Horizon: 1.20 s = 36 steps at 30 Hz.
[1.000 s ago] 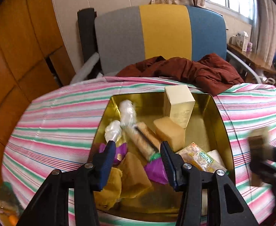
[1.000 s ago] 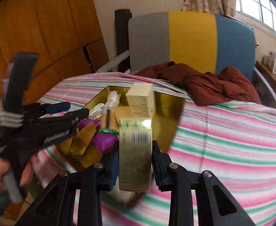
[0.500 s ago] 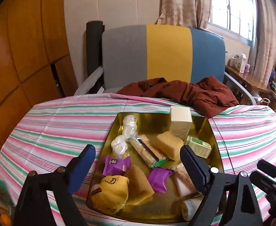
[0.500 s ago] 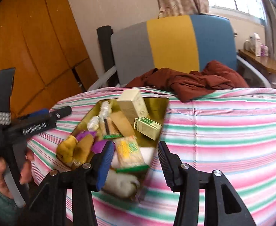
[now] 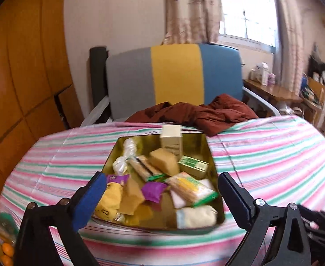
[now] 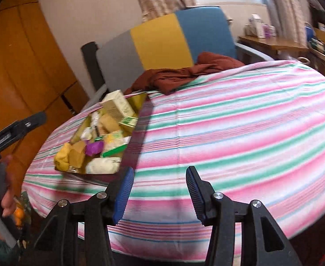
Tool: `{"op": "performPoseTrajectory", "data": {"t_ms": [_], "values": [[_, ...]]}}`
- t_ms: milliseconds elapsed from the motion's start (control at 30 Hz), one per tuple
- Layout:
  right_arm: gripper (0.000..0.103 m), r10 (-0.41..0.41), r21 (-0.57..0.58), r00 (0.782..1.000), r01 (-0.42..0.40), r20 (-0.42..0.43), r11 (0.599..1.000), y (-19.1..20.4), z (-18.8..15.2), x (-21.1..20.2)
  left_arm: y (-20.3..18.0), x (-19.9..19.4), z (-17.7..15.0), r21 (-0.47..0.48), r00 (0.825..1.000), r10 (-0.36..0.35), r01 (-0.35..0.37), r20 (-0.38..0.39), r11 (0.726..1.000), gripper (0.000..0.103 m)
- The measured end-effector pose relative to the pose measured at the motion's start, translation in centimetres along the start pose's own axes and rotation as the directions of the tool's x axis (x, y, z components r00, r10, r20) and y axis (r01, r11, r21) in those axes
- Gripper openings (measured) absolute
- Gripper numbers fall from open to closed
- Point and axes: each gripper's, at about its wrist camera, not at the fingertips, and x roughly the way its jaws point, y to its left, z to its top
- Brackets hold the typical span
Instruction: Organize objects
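Striped tablecloth (image 6: 240,122), gold tin (image 5: 215,199), tricolour chair (image 5: 175,75) behind.

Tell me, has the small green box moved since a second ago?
Yes. The small green box, earlier upright in the right claw short of the gold tin, now lies inside it beside the tall cream box.

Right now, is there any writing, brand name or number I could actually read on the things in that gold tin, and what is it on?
None reads clearly.
Green box: print on its top, too blurred.
Tall cream box: lines of small print on its front, too small.
Purple packet: a light mark, unreadable.
Yellow item: dark marks, not legible.
Left gripper, seen from the right wrist view: white lettering on its side, blurred.
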Motion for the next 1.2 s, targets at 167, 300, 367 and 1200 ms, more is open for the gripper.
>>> {"op": "performPoseTrajectory", "data": {"t_ms": [167, 300, 367, 1200], "values": [[0.054, -0.005, 0.060, 1.000, 0.005, 0.008, 0.998, -1.7, -0.6, -1.1, -3.8, -1.9, -0.5, 0.098, 1.000, 0.013, -0.014, 0.009, 0.995, 0.103], [0.055, -0.028, 0.108, 1.000, 0.029, -0.013, 0.994, -3.3, -1.5, -1.7, -5.6, -1.9, -0.5, 0.091, 0.994, -0.026, 0.036, -0.109, 0.995, 0.103], [0.055, -0.041, 0.161, 0.999, 0.040, -0.001, 0.986, -4.4, -1.9, -3.1, -5.8, -1.6, -0.3, 0.041, 0.985, -0.059, 0.067, -0.164, 0.997, 0.103], [0.069, -0.152, 0.133, 0.986, 0.142, 0.068, 0.981, -5.4, -3.0, -7.4, -8.9, -6.8, -0.9, 0.021, 0.996, 0.010, -0.008, -0.091, 1.000, 0.103]]}}
